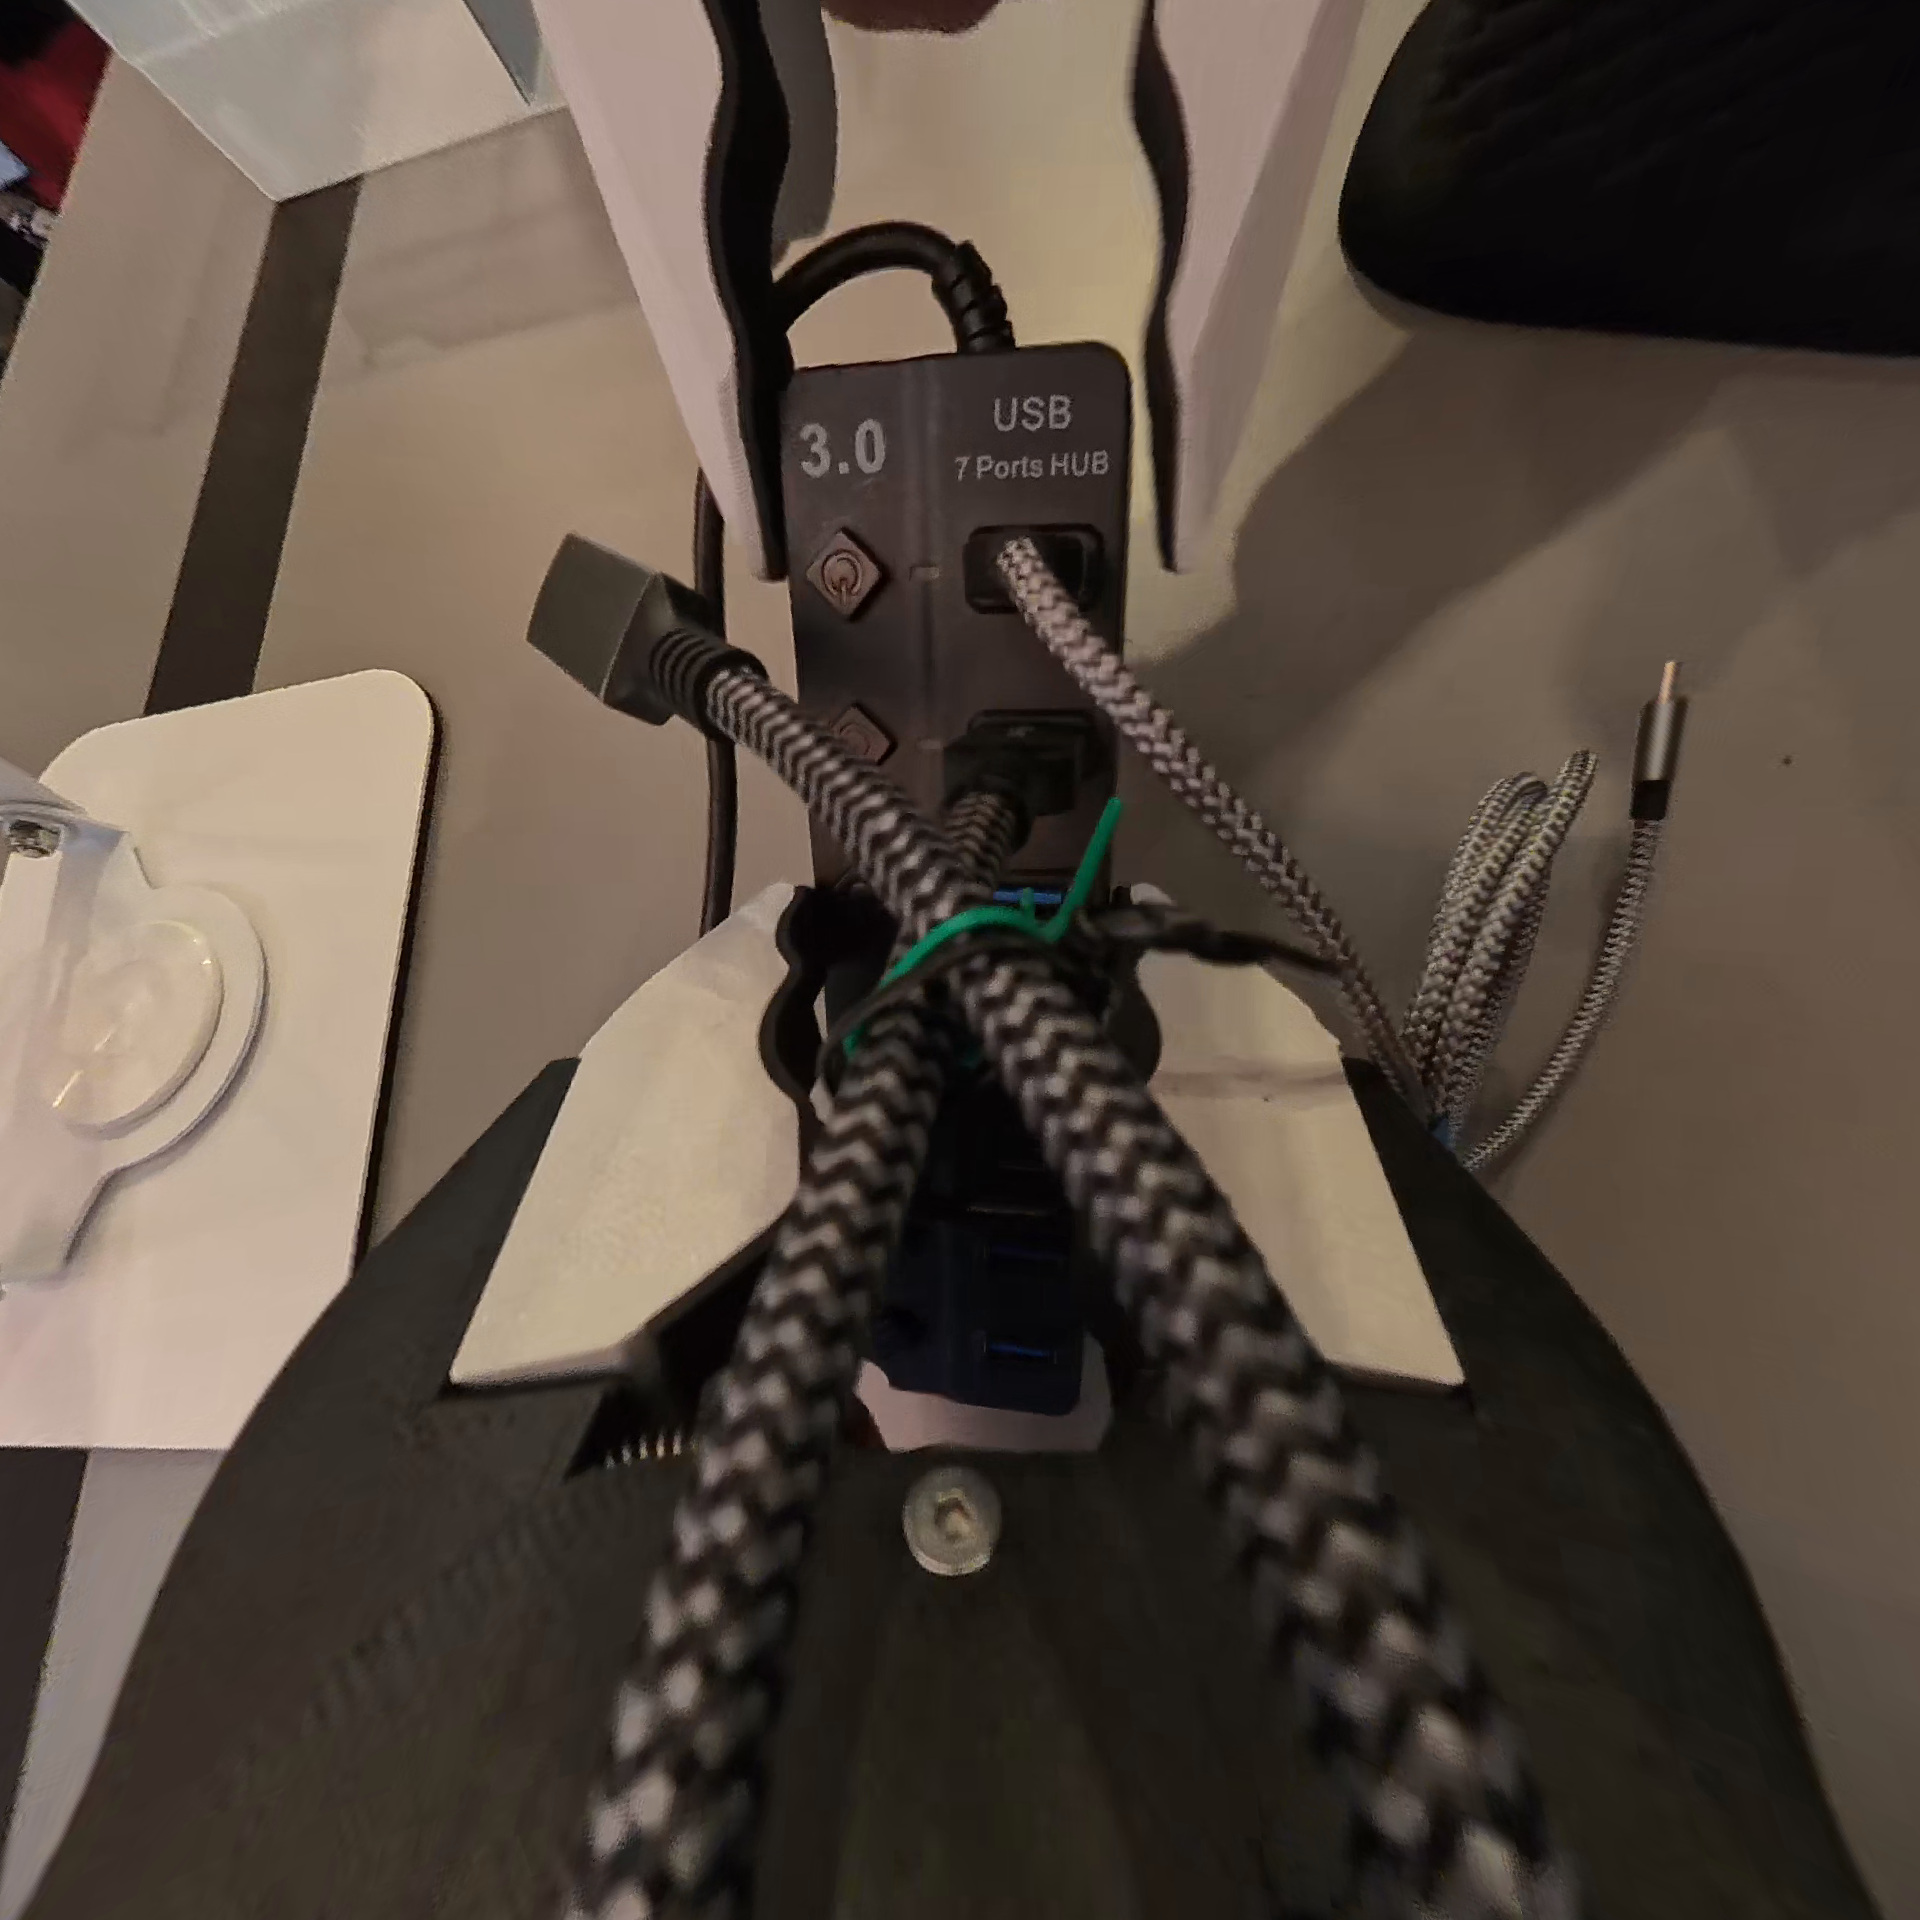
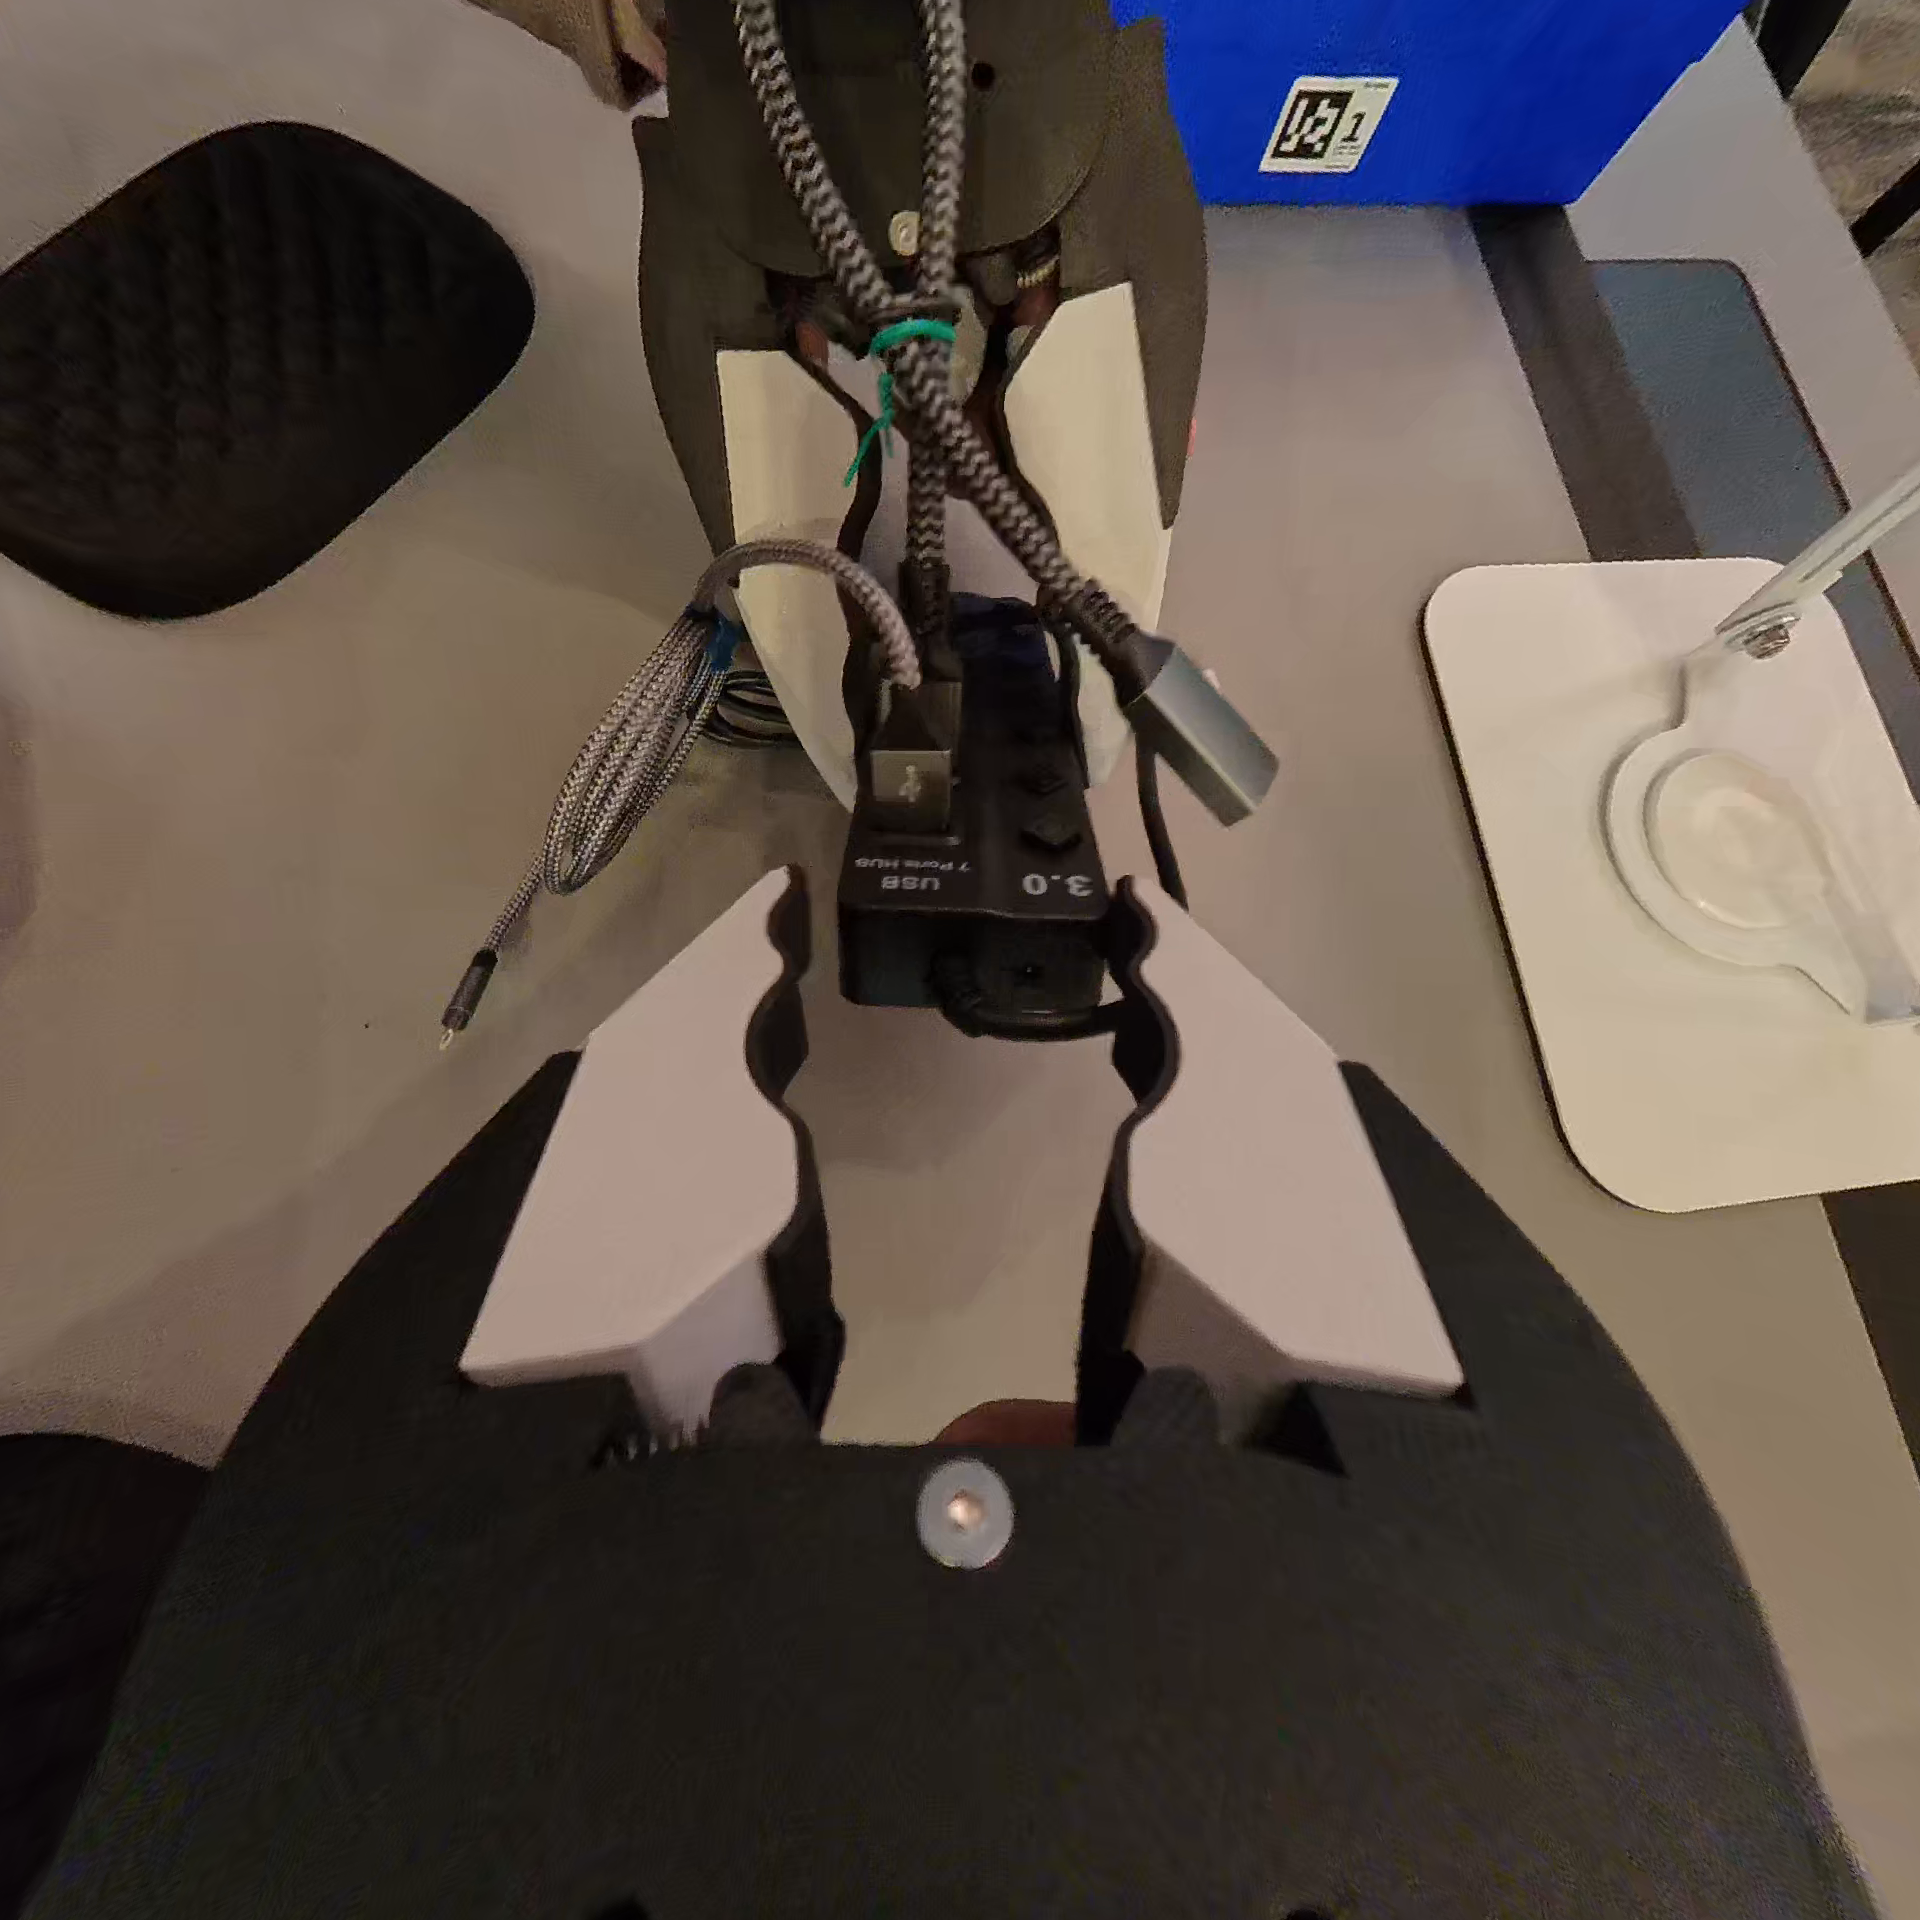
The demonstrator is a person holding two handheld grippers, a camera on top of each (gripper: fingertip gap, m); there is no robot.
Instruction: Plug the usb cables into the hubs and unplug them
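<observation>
1. At 9 o'clock in the left wrist view: white base plate (image 1: 223, 1049) carrying a clear plastic mount (image 1: 125, 997), flat on the grey table (image 1: 1558, 644).
2. Just left of centre: loose grey USB-A plug (image 1: 597, 629) on a thick braided cable (image 1: 831, 821), unplugged, tilted beside the hub's left edge.
3. At centre: black seven-port USB hub (image 1: 961, 623) lying lengthwise on the table, between the fingers of both grippers.
4. Left gripper (image 1: 961, 935): jaws closed on the near half of the hub, white fingers (image 1: 665, 1143) pressed to its flanks; braided cables tied with a green cable tie (image 1: 977, 925) draped over the gripper body.
5. Hub ports: thin braided cable (image 1: 1164, 769) seated in the farthest port, a black plug (image 1: 1013, 774) seated in the port next to it.
6. At 3 o'clock: coiled thin braided cable, small free connector (image 1: 1659, 743) resting on the table, apart from the hub.
7. At 1 o'clock: black mesh pad (image 1: 1662, 156).
8. Right wrist view, centre: right gripper (image 2: 961, 914), jaws open, tips straddling the hub's cord end, contact not discernible.
9. At 1 o'clock there: blue box (image 2: 1455, 94) with a white tag.
</observation>
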